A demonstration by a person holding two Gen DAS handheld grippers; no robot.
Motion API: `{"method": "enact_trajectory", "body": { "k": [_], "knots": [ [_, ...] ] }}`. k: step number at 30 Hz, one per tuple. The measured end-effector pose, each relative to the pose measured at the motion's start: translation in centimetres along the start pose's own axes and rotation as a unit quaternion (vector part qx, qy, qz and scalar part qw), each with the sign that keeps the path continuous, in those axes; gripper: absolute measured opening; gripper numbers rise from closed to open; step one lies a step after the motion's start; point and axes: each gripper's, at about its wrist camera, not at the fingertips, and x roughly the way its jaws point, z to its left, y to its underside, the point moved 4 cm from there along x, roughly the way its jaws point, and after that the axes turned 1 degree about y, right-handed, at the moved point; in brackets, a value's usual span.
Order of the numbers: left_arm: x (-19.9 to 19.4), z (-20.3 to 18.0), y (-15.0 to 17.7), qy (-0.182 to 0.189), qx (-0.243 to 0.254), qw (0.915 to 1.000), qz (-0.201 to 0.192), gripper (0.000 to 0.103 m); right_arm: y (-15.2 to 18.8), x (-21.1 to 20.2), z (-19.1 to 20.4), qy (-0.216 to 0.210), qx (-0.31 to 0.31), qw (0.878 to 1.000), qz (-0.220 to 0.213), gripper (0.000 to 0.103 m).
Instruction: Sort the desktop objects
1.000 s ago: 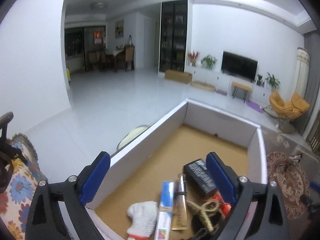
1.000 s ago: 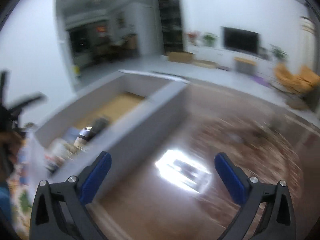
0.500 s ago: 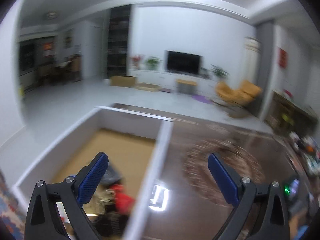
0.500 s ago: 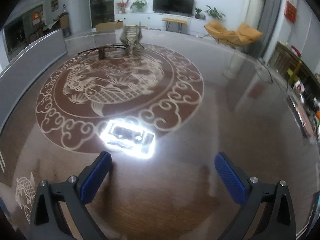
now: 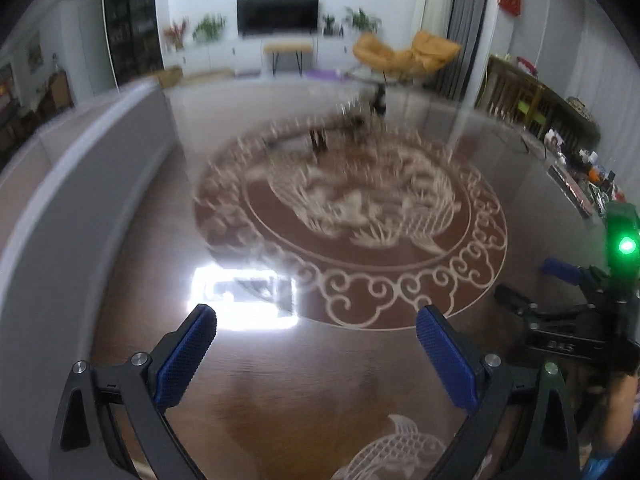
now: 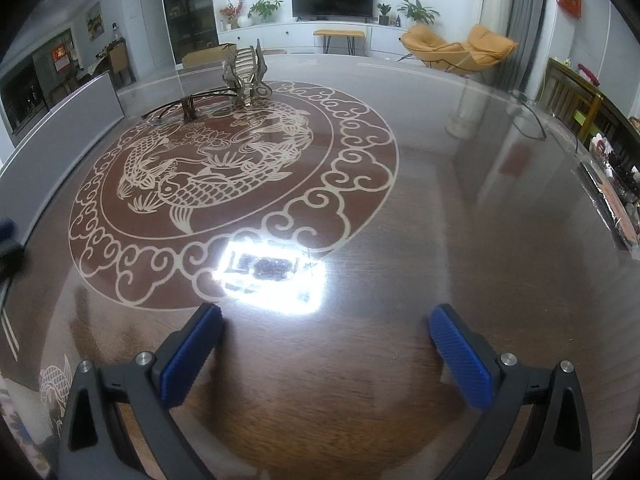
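Observation:
My left gripper [image 5: 316, 322] is open, blue pads wide apart, with nothing between them, above a glossy brown table [image 5: 320, 380]. My right gripper [image 6: 326, 320] is open too and empty over the same table [image 6: 460, 220]. A white box wall [image 5: 80, 184] runs along the left in the left wrist view; the white box wall [image 6: 60, 136] also shows at the far left in the right wrist view. Its contents are hidden. A pair of glasses [image 6: 188, 108] and a metal sailboat ornament [image 6: 246, 76] sit at the far side of the table. The right gripper [image 5: 576, 300] appears at the right edge of the left wrist view.
A round fish-pattern inlay [image 6: 224, 176] covers the table centre, with a bright lamp reflection [image 6: 272, 272] near my fingers. A cluttered cabinet [image 6: 612, 168] stands to the right. A hand [image 5: 616, 408] holds the other gripper. A TV and orange chairs stand beyond.
The left gripper has swung right, away from the box interior with its sundries, and now faces the table centre. The right gripper has turned slightly further onto the open table. Both stay open.

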Motion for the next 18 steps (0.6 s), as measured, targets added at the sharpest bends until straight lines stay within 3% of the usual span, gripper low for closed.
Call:
{"method": "enact_trajectory", "body": {
  "k": [7,18],
  "knots": [
    [3.3,-2.1,0.9,-0.007,0.018,0.9997,0.011,0.102,0.0,0.0,0.0,0.000,0.000,1.000,0.000,0.103],
    [4.1,-2.4,1.3,-0.015,0.037,0.9990,0.020,0.103,0.0,0.0,0.0,0.000,0.000,1.000,0.000,0.103]
  ]
}}
